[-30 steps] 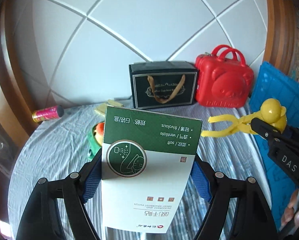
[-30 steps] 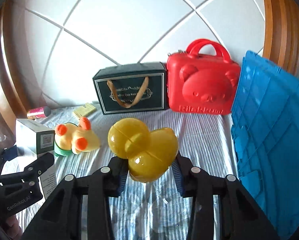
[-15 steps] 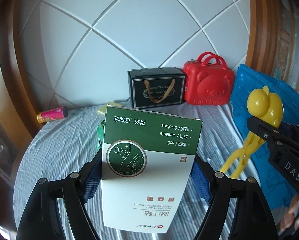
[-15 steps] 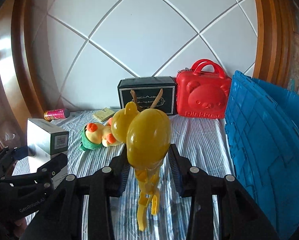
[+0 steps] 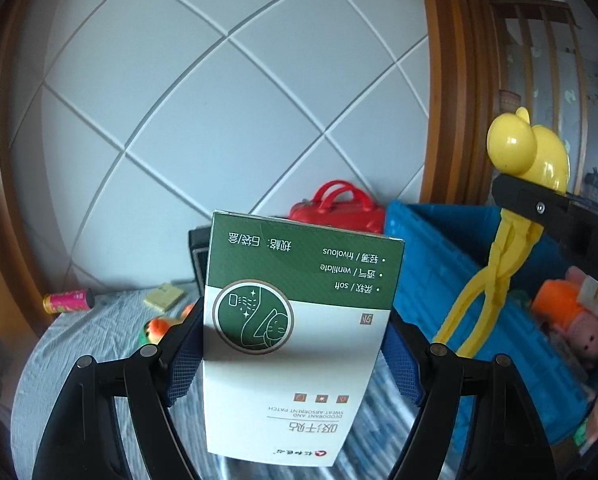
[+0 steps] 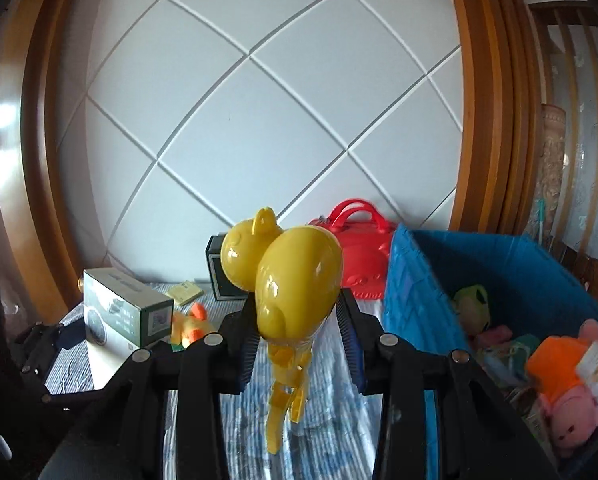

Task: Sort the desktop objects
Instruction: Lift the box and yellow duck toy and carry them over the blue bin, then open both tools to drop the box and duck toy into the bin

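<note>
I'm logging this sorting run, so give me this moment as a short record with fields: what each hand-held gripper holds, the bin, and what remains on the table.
left hand-held gripper: shut on green-and-white box
right hand-held gripper: shut on yellow duck-shaped tongs
blue bin: open, soft toys inside
table: pink can, yellow pad, orange toy, black gift box, red case

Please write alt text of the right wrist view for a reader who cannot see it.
The right gripper holds a glossy yellow plastic duck-shaped clamp toy above a striped tablecloth. To its right stands an open blue plastic crate with plush toys inside; a red bear-face case stands behind.
</note>
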The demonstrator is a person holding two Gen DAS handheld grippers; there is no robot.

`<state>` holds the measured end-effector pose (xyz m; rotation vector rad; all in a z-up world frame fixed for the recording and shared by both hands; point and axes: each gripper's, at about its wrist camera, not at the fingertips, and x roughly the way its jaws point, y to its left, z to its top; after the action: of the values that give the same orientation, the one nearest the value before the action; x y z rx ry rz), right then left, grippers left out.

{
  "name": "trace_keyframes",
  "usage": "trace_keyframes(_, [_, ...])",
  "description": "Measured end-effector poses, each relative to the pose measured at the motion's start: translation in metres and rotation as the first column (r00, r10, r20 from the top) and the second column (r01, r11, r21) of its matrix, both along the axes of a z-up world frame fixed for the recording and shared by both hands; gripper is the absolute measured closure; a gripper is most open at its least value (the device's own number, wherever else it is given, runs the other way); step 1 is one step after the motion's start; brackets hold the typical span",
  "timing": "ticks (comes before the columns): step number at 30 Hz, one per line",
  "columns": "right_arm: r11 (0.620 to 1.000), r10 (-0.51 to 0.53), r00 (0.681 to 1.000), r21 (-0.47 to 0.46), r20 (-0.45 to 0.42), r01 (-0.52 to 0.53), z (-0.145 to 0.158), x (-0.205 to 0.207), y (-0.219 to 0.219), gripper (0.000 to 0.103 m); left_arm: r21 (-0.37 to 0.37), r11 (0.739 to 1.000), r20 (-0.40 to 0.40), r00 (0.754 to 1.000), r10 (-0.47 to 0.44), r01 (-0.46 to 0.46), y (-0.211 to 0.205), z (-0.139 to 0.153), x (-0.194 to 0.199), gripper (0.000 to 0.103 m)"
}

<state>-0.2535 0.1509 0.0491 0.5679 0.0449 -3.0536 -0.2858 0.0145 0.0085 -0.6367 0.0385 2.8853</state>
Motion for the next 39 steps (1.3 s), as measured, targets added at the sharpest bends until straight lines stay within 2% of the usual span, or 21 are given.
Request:
trace_keyframes(6, [0.999, -0.043, 0.988, 0.024, -0.145, 0.047, 0.074, 0.026, 0.1, 0.067, 0.06, 0.997, -0.124, 0.992, -0.032, 0.04, 0.109, 0.055, 0.011, 0.024])
trace_keyframes(9, [0.996, -0.064, 0.986, 0.058, -0.154, 0.074, 0.099, 0.031, 0.154, 0.067, 0.063, 0.996, -0.119, 0.991, -0.059, 0.067, 0.171, 0.069, 0.01, 0.024])
trace_keyframes(11, [0.994, -0.075, 0.988, 0.074, -0.137, 0.086, 0.105, 0.03, 0.189, 0.067, 0.05, 0.995, -0.087, 0.993, -0.079, 0.083, 0.208, 0.067, 0.006, 0.024])
trace_keyframes(14, [0.993, -0.088, 0.993, 0.067, -0.073, 0.093, 0.095, 0.017, 0.24, 0.067, 0.018, 0.995, -0.032, 0.994, -0.102, 0.103, 0.256, 0.056, 0.0, 0.024])
trace_keyframes(19, [0.997, -0.077, 0.995, 0.01, 0.059, 0.077, 0.055, -0.015, 0.302, 0.067, -0.042, 0.992, 0.072, 0.991, -0.116, 0.119, 0.308, 0.027, -0.011, 0.024])
trace_keyframes(24, [0.998, -0.066, 0.98, -0.001, 0.186, 0.067, 0.014, -0.045, 0.329, 0.067, -0.088, 0.989, 0.16, 0.982, -0.104, 0.119, 0.33, 0.006, -0.023, 0.023])
trace_keyframes(29, [0.998, -0.06, 0.97, -0.015, 0.236, 0.065, -0.004, -0.058, 0.339, 0.065, -0.117, 0.989, 0.165, 0.984, -0.072, 0.092, 0.34, -0.003, -0.019, 0.02])
trace_keyframes(30, [0.997, -0.063, 0.968, -0.018, 0.243, 0.07, -0.006, -0.06, 0.34, 0.058, -0.121, 0.989, 0.169, 0.983, -0.066, 0.087, 0.341, -0.004, -0.019, 0.019])
trace_keyframes(31, [0.997, -0.066, 0.966, -0.018, 0.249, 0.073, -0.007, -0.061, 0.342, 0.04, -0.122, 0.989, 0.174, 0.983, -0.06, 0.082, 0.342, -0.006, -0.021, 0.019])
trace_keyframes(33, [0.997, -0.069, 0.965, -0.014, 0.254, 0.075, -0.009, -0.062, 0.343, 0.018, -0.138, 0.988, 0.195, 0.98, -0.043, 0.071, 0.342, -0.011, -0.023, 0.017])
trace_keyframes(36, [0.997, -0.069, 0.963, -0.008, 0.26, 0.073, -0.012, -0.061, 0.344, 0.015, -0.171, 0.983, 0.233, 0.972, -0.019, 0.06, 0.346, -0.022, -0.027, 0.017])
trace_keyframes(39, [0.997, -0.075, 0.964, -0.013, 0.255, 0.081, -0.014, -0.058, 0.347, 0.015, -0.163, 0.984, 0.247, 0.969, -0.026, 0.067, 0.345, -0.026, -0.024, 0.017])
